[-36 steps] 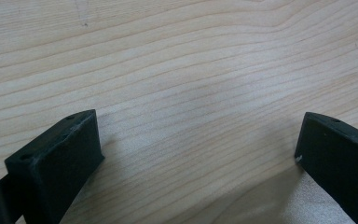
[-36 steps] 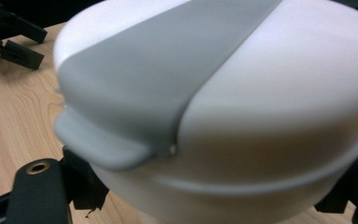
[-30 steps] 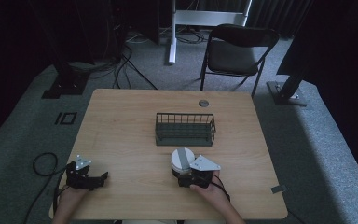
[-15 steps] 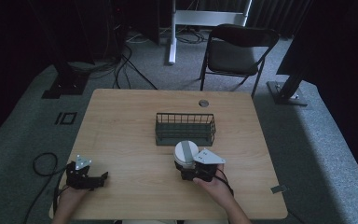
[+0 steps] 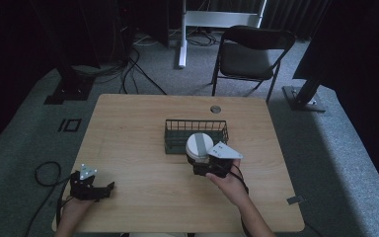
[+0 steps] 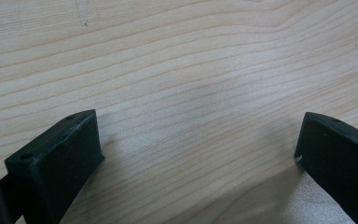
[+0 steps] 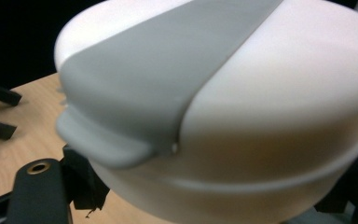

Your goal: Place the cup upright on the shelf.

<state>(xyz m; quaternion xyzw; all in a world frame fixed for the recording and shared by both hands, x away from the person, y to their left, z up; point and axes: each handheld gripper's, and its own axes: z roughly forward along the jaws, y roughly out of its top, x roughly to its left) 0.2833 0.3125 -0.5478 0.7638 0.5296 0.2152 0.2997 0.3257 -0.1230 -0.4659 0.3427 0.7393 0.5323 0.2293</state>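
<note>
Just in front of the wire basket, your right gripper carries a round white container with a grey band across its lid, its jaws clamped on either side of the body. You look to be bringing it to the basket; next, lift it clear of the near rim and lower it inside. Your left gripper rests on the table, jaws spread wide, holding nothing.

Left claw low at near-left, jaws spread; right claw mid-table, clamped.
</note>
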